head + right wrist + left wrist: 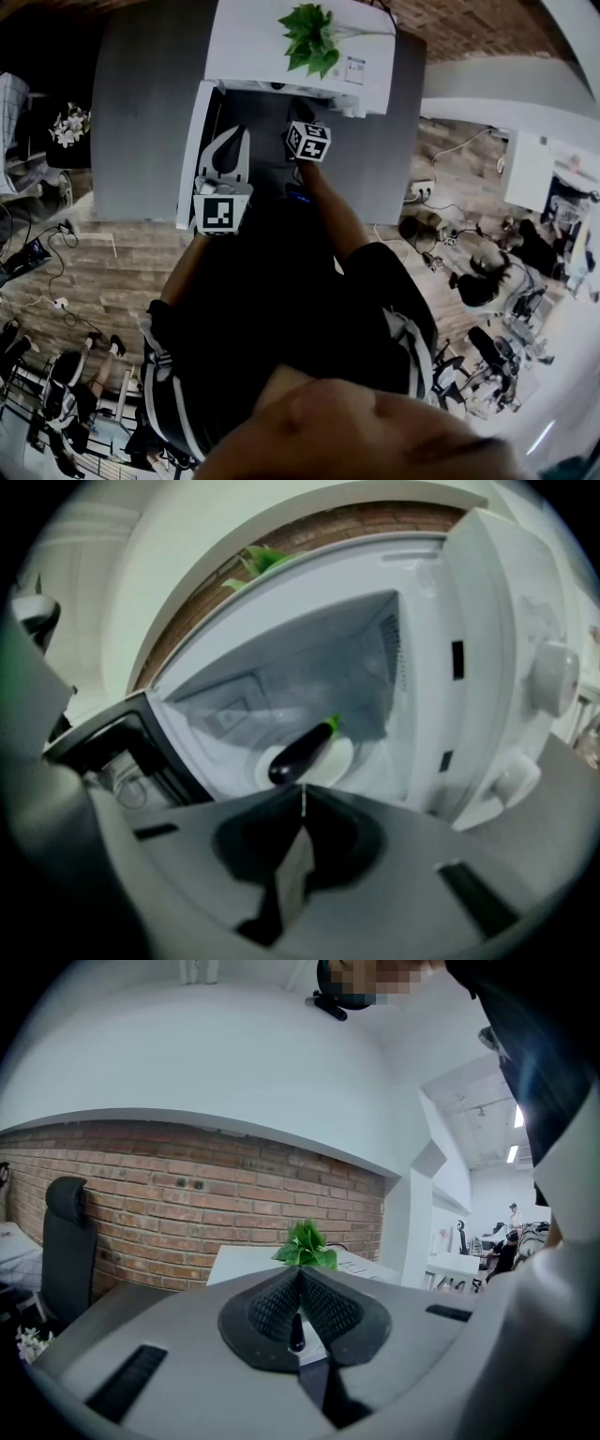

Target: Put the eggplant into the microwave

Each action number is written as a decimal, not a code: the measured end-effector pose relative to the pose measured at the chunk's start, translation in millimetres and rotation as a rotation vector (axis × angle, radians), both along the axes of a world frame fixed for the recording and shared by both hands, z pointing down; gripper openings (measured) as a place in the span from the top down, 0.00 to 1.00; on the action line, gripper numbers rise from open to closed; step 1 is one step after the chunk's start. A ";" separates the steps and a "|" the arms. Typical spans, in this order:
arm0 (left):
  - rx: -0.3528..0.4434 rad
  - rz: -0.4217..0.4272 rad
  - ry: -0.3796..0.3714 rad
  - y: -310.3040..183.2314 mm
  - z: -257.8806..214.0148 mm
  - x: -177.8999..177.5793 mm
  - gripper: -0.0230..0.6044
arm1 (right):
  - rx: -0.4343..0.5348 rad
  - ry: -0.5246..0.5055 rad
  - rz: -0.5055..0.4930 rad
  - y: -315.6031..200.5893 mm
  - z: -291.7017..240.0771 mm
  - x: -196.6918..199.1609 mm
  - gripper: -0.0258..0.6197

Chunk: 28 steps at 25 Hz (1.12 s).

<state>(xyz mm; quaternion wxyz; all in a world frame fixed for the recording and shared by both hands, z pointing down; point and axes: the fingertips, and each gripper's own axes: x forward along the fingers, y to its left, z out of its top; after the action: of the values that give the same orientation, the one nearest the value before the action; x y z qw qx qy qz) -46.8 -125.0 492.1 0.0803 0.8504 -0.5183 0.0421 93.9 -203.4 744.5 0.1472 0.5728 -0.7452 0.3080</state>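
Observation:
The dark purple eggplant [302,750] with a green stem lies on a white plate [339,761] inside the open white microwave [412,639]. My right gripper [303,789] is just in front of the opening, shut, with nothing between its jaws and a small gap to the eggplant. In the head view, the right gripper [301,111] reaches into the microwave [281,47] mouth. My left gripper [225,155] sits beside the opened door [192,150]. In its own view the left gripper [300,1274] is shut and empty, aimed level over the microwave top.
A green plant [309,36] stands on the microwave top [253,1262]. The control panel with knobs [553,677] is right of the cavity. Behind is a brick wall [187,1213]. A grey counter [141,112] carries the microwave. People and desks fill the room at right.

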 end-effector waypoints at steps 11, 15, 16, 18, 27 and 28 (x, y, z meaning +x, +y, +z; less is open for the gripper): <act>-0.040 0.007 -0.007 -6.4 10.0 -0.2 0.90 | -0.027 0.023 -0.053 -14.5 23.4 -23.2 0.91; -0.032 0.011 0.000 -10.6 10.4 0.6 0.90 | -0.040 0.018 -0.055 -19.8 27.3 -28.0 0.91; -0.033 0.014 -0.002 -11.1 11.2 1.0 0.90 | -0.045 0.016 -0.053 -21.2 28.6 -28.5 0.91; -0.032 0.022 -0.011 -11.8 12.5 2.0 0.90 | -0.053 0.016 -0.049 -24.2 30.5 -29.2 0.91; -0.069 -0.007 0.031 -14.7 15.0 0.3 0.90 | -0.050 0.019 -0.052 -40.1 26.2 -33.6 0.91; -0.070 -0.006 0.027 -14.5 15.6 -0.5 0.90 | -0.051 0.019 -0.053 -41.2 25.9 -33.9 0.91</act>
<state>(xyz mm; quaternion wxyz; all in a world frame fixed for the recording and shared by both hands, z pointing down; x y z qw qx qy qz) -47.3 -139.5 507.6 0.1170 0.8460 -0.5179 0.0485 60.0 -244.6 770.4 0.1768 0.5518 -0.7507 0.3174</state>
